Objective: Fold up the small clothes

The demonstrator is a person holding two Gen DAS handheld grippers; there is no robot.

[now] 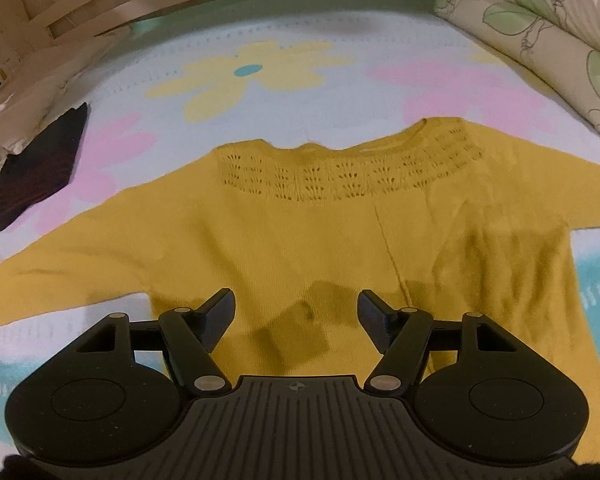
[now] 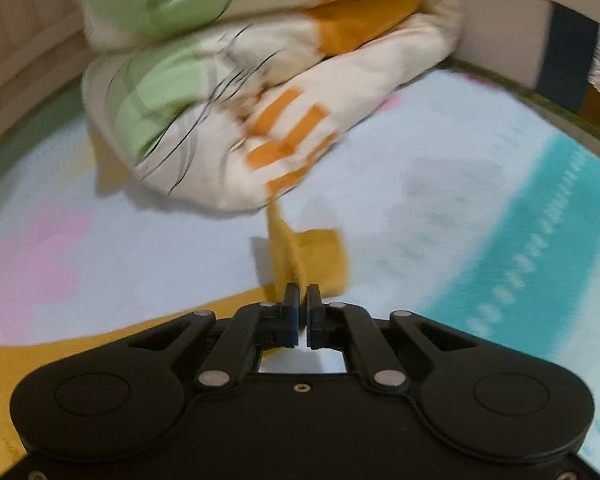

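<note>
Tongs on the left (image 1: 296, 316) hang tilted downward, jaws wide and empty, over the mustard-yellow knitted sweater (image 1: 300, 232) spread on the flower-patterned bed blanket (image 1: 260, 68); right tongs (image 2: 302, 300) pinch its sleeve cuff (image 2: 312, 260).

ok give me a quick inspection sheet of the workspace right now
surface: bed cover, pale blue with flower print, under everything
job's things: yellow sweater spread flat, neckline away from the left camera, sleeves out to both sides; sleeve end lifted in the right view
clutter: dark cloth folded at the left edge; quilt bundled beyond the right sleeve
grippers: left claw open above the sweater's lower body, holding nothing; right claw shut on the sleeve end
cables: nothing seen
surroundings: wooden frame behind the bed
</note>
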